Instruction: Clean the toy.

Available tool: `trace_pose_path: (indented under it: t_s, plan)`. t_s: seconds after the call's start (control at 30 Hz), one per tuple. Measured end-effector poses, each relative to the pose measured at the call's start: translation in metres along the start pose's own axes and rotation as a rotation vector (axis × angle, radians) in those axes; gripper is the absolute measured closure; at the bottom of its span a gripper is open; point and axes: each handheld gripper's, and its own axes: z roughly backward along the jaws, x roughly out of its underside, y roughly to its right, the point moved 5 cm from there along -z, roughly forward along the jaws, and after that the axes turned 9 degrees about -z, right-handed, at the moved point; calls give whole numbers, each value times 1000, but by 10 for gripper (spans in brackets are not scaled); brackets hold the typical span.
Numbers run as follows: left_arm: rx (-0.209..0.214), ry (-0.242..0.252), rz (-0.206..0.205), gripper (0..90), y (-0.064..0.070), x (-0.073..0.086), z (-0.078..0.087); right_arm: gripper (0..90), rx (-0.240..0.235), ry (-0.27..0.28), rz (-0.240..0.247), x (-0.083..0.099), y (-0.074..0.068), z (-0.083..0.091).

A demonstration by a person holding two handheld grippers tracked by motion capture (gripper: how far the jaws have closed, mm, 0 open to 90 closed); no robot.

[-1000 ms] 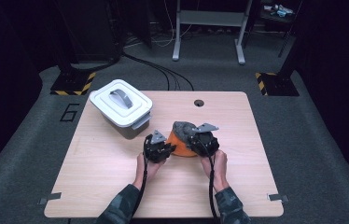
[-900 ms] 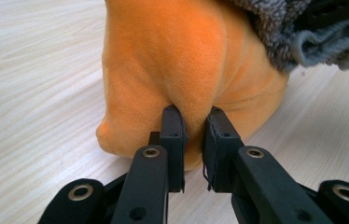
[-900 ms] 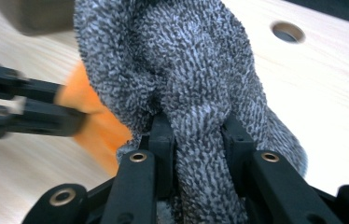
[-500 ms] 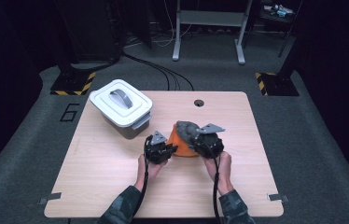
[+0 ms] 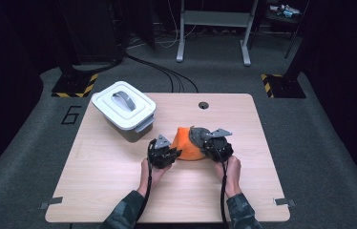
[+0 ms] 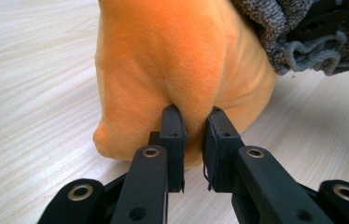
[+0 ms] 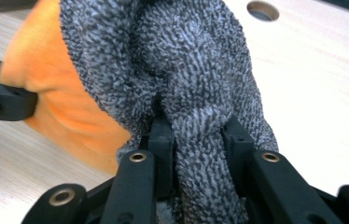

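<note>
An orange plush cloth (image 5: 186, 141) lies bunched on the wooden table (image 5: 119, 186), with a grey knitted cloth (image 5: 197, 134) draped over its right side. My left gripper (image 5: 174, 153) is shut on a fold of the orange cloth (image 6: 163, 70), its jaws pinching the fabric in the left gripper view (image 6: 194, 140). My right gripper (image 5: 204, 143) is shut on a thick fold of the grey cloth (image 7: 182, 60), which bulges between its jaws (image 7: 196, 135). The orange cloth (image 7: 56, 88) shows behind the grey one, at the left.
A white lidded box (image 5: 123, 109) with a grey handle stands at the table's back left. A round cable hole (image 5: 203, 105) lies behind the cloths. Bare wood spreads at the front and right of the table. Cables and stand legs are on the floor beyond.
Both grippers have stayed on the cloth pile; the right one has shifted slightly, little else differs.
</note>
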Motion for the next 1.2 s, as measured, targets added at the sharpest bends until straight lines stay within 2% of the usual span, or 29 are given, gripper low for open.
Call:
trace_pose_path:
  t_s: [0.1,0.17,0.2,0.23,0.27,0.33,0.37,0.4,0.43,0.5,0.53,0.6,0.67,0.7,0.73,0.87,0.93,1.0,1.03,1.1,1.17,1.2]
  plan:
    - [-15,-5,-21,734,-1,-3,2,706,-7,1,1,-1,-2,-2]
    - [-10,19,-45,606,-3,-8,8,707,-5,-1,10,-3,-3,-2]
    - [-2,33,-70,537,-3,-10,11,707,-4,-1,13,-3,-2,-2]
    - [-10,24,-97,471,-4,-12,12,707,-8,-1,0,-3,-2,-3]
    - [-28,12,-117,433,-5,-13,12,707,-12,1,8,-4,-1,-3]
    - [-8,-1,-143,388,-5,-14,9,708,-12,-1,9,-4,-2,-3]
    - [-18,-32,-162,383,-5,-14,7,708,-14,-1,11,-4,-2,-4]
    - [4,-61,-171,372,-4,-13,1,708,-16,0,13,-5,-3,-4]
    - [7,-78,-173,366,-3,-12,-3,708,-17,1,13,-6,-3,-4]
    - [-12,-99,-216,373,0,-9,-11,708,-26,1,9,-6,-4,-5]
    - [-25,-104,-233,395,1,-9,-13,708,-18,3,4,-7,-4,-5]
    - [-52,-112,-268,502,2,-8,-15,707,-19,1,10,-7,-5,-6]
    - [-64,-107,-228,624,0,-7,-15,707,-17,5,3,-9,-5,-7]
    - [-64,-94,-195,665,-1,-8,-15,707,-25,12,5,-9,-4,-8]
    - [-66,-94,-183,700,-2,-8,-15,707,-25,19,-1,-9,-4,-8]
    - [-73,-61,-129,744,-1,-10,-13,706,-35,48,-11,-10,-1,-1]
    - [-60,-38,-86,747,0,-12,-10,706,-37,64,-16,-10,-2,8]
    - [-41,-23,-46,746,0,-14,-7,706,-58,76,-7,-11,-9,15]
    - [-29,-21,-25,746,1,-15,-6,705,-75,74,12,-11,-14,18]
    - [-9,-15,-2,746,2,-16,-4,705,-92,73,35,-11,-26,21]
    - [-8,-16,7,745,5,-18,-3,705,-112,70,58,-11,-39,23]
    - [-4,-24,13,745,4,-17,-3,705,-96,63,80,-11,-44,22]
